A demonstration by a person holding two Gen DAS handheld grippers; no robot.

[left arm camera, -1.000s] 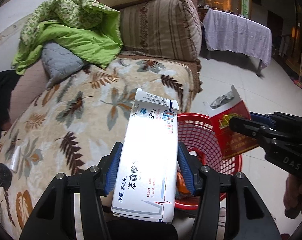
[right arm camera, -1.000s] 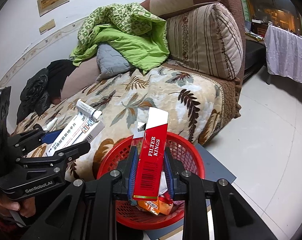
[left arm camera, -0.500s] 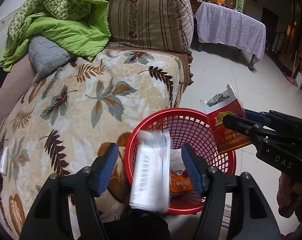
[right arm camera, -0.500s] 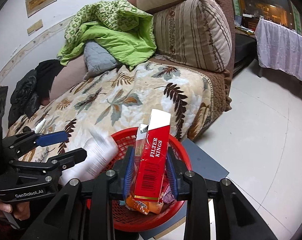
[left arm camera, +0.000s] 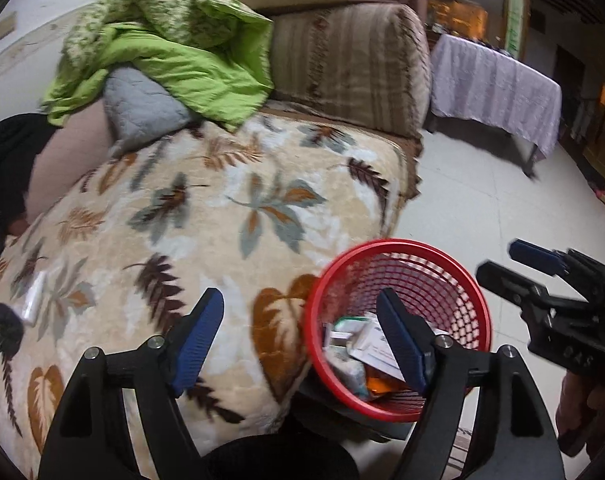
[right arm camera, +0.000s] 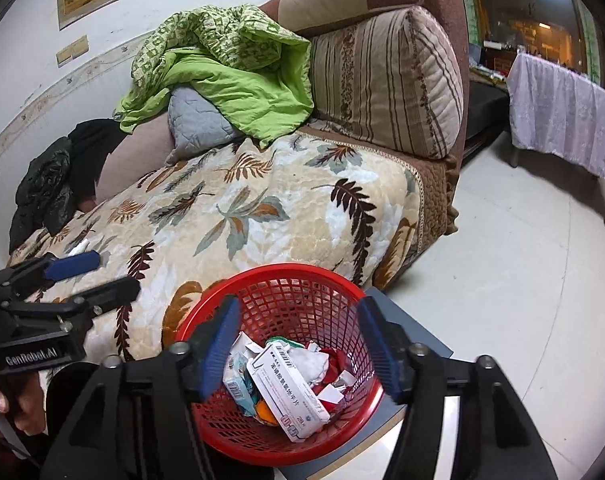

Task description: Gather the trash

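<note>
- Sofa covered with beige leaf-patterned plush blanket (right arm camera: pixel 262 216): mostly bare of litter; crumpled green quilt (right arm camera: pixel 230 72) and grey quilted cushion (right arm camera: pixel 194 124) piled at far end.
- Round red plastic mesh basket (right arm camera: pixel 286 276): standing on floor just beside sofa edge, already holding several discarded items.
- White rectangular cardboard medicine box (right arm camera: pixel 290 396): lying tilted inside basket on top of other waste; crumpled white tissue (right arm camera: pixel 312 362) beside it. Judged deposited.
- Left gripper (left arm camera: pixel 302 340): blue-padded jaws opening, nothing between them, hovering over sofa edge and basket rim.
- Right gripper (right arm camera: pixel 298 348): jaws opening above basket, nothing clamped.
- Small white oblong object (left arm camera: pixel 34 300): lying on blanket near left edge, apart from basket; identity not clear. Judged a likely remaining pickup, so task well advanced but not finished.
</note>
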